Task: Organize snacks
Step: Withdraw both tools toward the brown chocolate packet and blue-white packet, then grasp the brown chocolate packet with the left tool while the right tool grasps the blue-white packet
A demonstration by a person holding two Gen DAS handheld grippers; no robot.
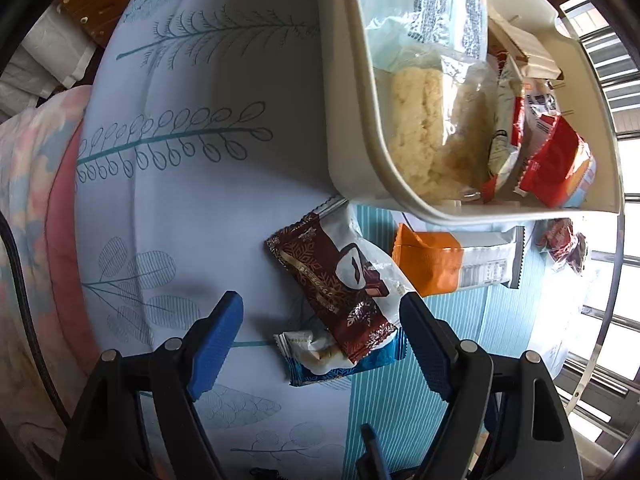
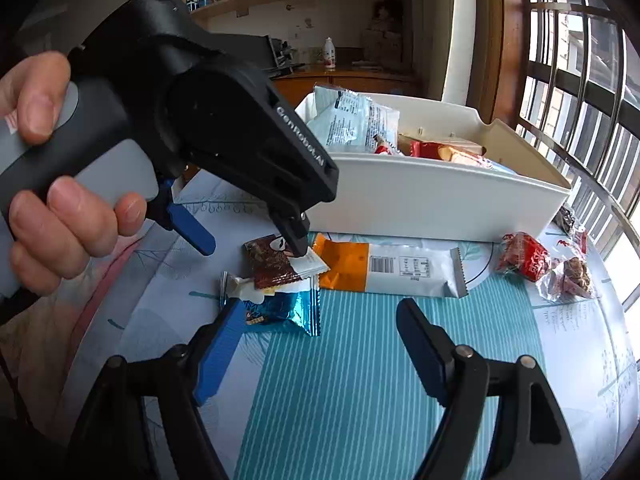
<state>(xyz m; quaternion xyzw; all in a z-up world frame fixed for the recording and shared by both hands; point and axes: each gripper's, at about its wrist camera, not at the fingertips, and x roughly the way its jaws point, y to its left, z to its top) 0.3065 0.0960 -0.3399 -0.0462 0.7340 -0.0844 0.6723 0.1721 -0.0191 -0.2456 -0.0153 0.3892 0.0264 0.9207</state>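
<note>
A brown chocolate snack packet (image 1: 336,284) lies on the tablecloth, partly over a blue foil packet (image 1: 340,368). My left gripper (image 1: 320,320) points down at them, open, its blue pads standing either side of the brown packet without pressing it. From the right wrist view, a hand holds the left gripper (image 2: 248,244) just over the brown packet (image 2: 272,264). My right gripper (image 2: 320,332) is open and holds nothing; the blue packet (image 2: 280,312) lies by its left finger. An orange-and-white packet (image 2: 392,268) lies beside the white bin (image 2: 420,200), which holds several snack bags.
Red wrapped sweets (image 2: 524,256) and a clear-wrapped one (image 2: 572,276) lie right of the bin. The table edge curves round at the left, with a pink cushion (image 1: 60,200) beyond it. Window bars (image 2: 580,80) stand at the right, and shelves stand behind the bin.
</note>
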